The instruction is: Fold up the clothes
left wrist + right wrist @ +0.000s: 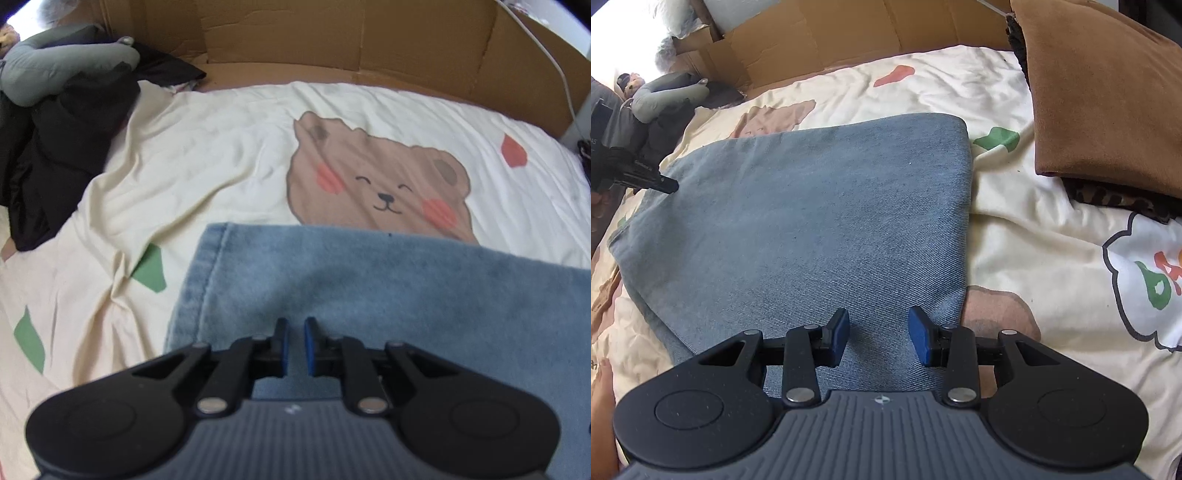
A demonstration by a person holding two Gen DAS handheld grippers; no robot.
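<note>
Folded light-blue jeans [369,288] lie flat on the cream bedspread [207,155]; in the right wrist view the jeans [812,214] form a broad rectangle. My left gripper [295,332] hovers over their near left part, its blue pads a narrow gap apart with nothing between them. My right gripper [879,332] hangs over the jeans' near edge, open about halfway and holding nothing. The left gripper [666,184] also shows from the side at the jeans' far left corner.
Dark clothes and a grey-green garment [62,62] are heaped at the far left. Cardboard [332,33] lines the back of the bed. A folded brown garment [1108,103] rests on a patterned one at the right. A white cable [554,62] runs along the far right.
</note>
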